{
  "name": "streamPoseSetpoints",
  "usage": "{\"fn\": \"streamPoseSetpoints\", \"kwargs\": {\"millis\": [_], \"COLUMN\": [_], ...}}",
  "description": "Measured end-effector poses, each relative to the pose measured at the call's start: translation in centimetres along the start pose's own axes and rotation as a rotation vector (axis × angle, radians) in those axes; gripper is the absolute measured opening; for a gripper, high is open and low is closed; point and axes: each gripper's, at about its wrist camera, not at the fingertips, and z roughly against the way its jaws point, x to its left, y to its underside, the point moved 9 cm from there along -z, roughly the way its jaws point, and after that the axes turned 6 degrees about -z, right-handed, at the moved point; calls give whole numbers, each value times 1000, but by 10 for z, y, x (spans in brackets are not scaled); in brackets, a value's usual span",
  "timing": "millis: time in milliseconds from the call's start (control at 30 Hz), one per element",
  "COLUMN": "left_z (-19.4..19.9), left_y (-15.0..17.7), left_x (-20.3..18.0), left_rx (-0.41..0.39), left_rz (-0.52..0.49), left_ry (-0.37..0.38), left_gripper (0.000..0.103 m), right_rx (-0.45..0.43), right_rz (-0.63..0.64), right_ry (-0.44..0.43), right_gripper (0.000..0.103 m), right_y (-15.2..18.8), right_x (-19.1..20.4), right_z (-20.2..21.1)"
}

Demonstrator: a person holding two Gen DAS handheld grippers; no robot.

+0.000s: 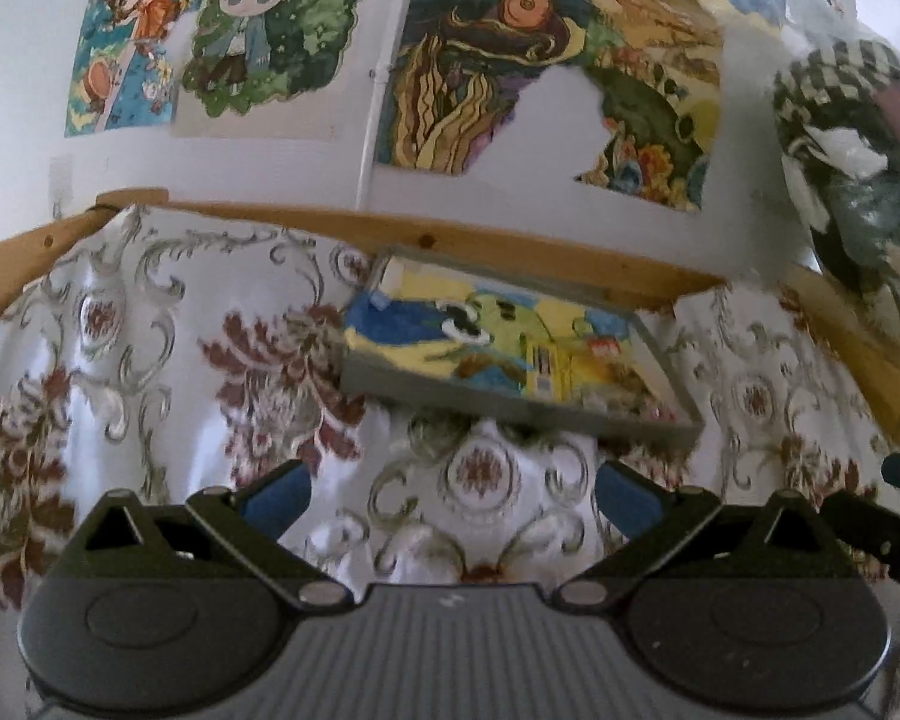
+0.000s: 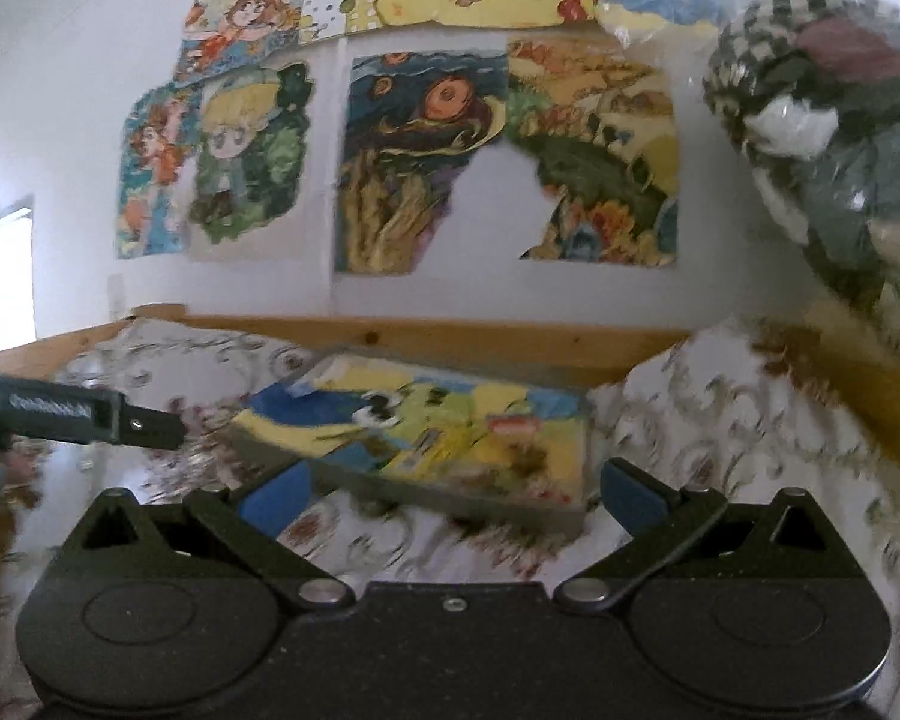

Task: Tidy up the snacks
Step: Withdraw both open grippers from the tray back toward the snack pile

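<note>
Above floral cloth (image 1: 150, 324), both tongs (image 1: 453, 501) (image 2: 453, 495) spread, level, facing grey tray (image 1: 510, 405).

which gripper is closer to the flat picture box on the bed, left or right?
Right. The right gripper has its open fingers just short of the box, nearly straddling its near edge. The left gripper hangs further back, with patterned bedspread between it and the box.
</note>
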Motion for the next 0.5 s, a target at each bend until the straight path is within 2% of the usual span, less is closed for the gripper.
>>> {"fn": "streamPoseSetpoints", "kwargs": {"millis": [300,500], "left_z": [18,18], "left_y": [59,88], "left_x": [-2,-8], "left_rx": [54,115], "left_rz": [-27,-110], "left_ry": [4,-6], "left_gripper": [103,103], "right_rx": [62,124], "right_rz": [-6,-25], "right_ry": [68,136], "right_gripper": [102,102], "right_y": [43,80], "right_x": [2,-6], "right_z": [36,56]}}
